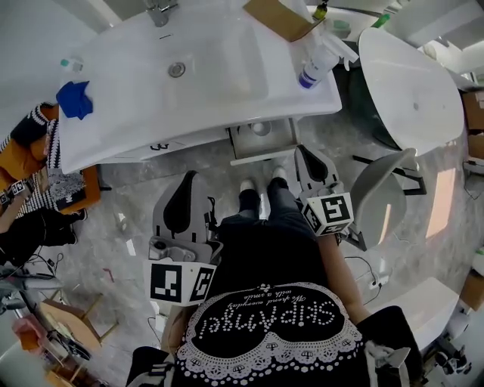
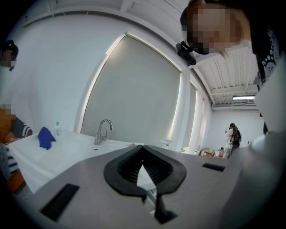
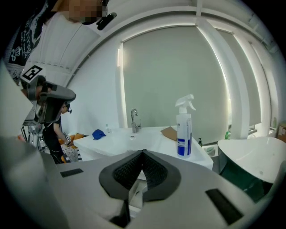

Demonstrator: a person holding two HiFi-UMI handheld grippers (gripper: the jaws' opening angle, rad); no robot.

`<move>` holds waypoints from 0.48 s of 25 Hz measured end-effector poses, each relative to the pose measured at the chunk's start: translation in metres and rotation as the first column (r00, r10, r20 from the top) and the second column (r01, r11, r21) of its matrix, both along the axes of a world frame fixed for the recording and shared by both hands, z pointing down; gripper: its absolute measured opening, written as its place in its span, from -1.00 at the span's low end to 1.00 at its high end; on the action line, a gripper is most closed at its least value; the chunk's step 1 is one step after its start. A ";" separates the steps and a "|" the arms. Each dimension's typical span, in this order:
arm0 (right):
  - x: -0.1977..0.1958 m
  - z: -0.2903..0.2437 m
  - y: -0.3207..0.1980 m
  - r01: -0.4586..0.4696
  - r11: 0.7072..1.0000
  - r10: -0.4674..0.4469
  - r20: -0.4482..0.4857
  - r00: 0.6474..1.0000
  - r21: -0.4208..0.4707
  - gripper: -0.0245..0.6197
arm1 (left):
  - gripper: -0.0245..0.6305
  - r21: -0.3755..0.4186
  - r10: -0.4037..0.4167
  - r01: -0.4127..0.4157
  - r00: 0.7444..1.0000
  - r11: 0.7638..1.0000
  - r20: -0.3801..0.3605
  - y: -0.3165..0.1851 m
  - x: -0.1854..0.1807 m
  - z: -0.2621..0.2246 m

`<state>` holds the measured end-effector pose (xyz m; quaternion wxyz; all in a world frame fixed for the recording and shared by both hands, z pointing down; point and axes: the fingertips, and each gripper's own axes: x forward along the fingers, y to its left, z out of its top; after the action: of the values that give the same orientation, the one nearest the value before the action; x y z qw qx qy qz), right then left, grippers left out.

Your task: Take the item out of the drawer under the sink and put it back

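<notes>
The white sink counter point(image 1: 136, 132) runs across the top of the head view. Under its front edge a white drawer point(image 1: 261, 141) stands pulled out a little, with a small round item point(image 1: 261, 128) in it. My left gripper point(image 1: 187, 183) hangs in front of the counter, left of the drawer, away from it. My right gripper point(image 1: 305, 155) is just right of the drawer and touches nothing. In the left gripper view the left gripper point(image 2: 143, 147) is shut and empty. In the right gripper view the right gripper point(image 3: 143, 153) is also shut and empty.
On the counter stand a spray bottle point(image 1: 314, 68), a cardboard piece point(image 1: 278, 17), a blue cloth point(image 1: 76, 99) and the faucet point(image 1: 160, 10). A white tub point(image 1: 412, 83) and a grey seat point(image 1: 378, 198) are to the right. A seated person point(image 1: 26, 193) is at the left.
</notes>
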<state>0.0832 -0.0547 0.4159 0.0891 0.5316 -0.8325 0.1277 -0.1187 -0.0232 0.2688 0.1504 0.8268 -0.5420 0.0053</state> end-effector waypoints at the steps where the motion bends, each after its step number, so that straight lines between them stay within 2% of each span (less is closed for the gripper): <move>1: 0.000 -0.008 0.000 -0.003 1.000 0.003 0.003 1.000 0.016 -0.87 | -0.91 0.008 0.003 -0.003 1.000 1.000 0.001 -0.001 -0.001 -0.002; 12: 0.012 -0.085 0.004 -0.024 0.987 0.024 0.002 1.000 0.162 -0.87 | -0.91 0.089 0.011 -0.011 1.000 0.996 -0.006 -0.012 -0.006 -0.022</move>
<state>0.0955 -0.0509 0.3311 0.0441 0.5471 -0.8337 0.0607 -0.1250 -0.0350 0.2464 0.1149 0.8357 -0.5367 -0.0207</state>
